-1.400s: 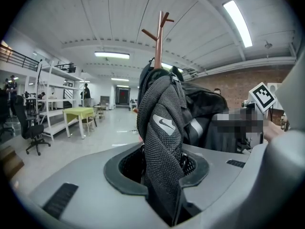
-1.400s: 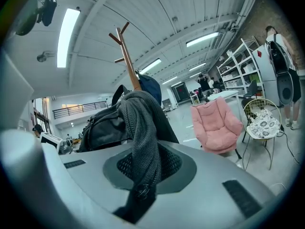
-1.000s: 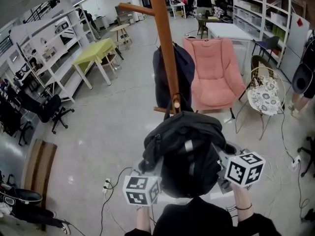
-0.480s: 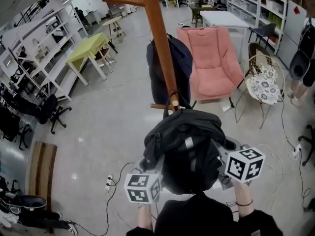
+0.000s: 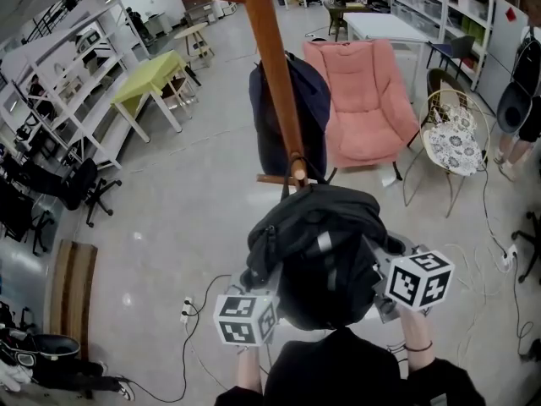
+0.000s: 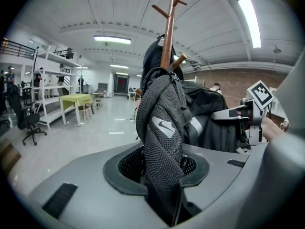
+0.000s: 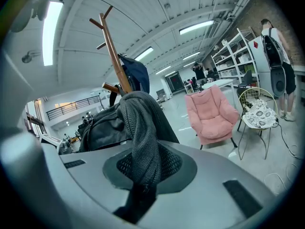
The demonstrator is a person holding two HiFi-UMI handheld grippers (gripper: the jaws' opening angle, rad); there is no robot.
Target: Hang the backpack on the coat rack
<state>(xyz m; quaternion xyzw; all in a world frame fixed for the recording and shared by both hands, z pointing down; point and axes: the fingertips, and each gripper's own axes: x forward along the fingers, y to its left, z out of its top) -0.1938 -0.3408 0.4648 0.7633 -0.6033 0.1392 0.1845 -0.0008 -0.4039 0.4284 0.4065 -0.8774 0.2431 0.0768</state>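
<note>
A black backpack [image 5: 317, 244] hangs between my two grippers in front of the wooden coat rack [image 5: 269, 66]. Its top loop sits at the tip of the rack's low peg [image 5: 297, 174]; I cannot tell whether it is hooked on. My left gripper [image 5: 245, 318] is shut on a mesh shoulder strap [image 6: 162, 128] with a white logo. My right gripper [image 5: 420, 279] is shut on the other mesh strap [image 7: 140, 142]. The fingertips of both are hidden under the bag in the head view. A dark blue garment [image 5: 283, 112] hangs on the far side of the pole.
A pink armchair [image 5: 363, 100] stands behind the rack, with a wire chair [image 5: 456, 142] to its right. A yellow-green table [image 5: 152, 91] and white shelving [image 5: 76, 74] stand at the left. Cables and a power strip [image 5: 188, 313] lie on the floor. A person [image 5: 524, 100] stands at the far right.
The backpack and both grippers have sunk a little by the low peg. Both grips on the straps are unchanged.
</note>
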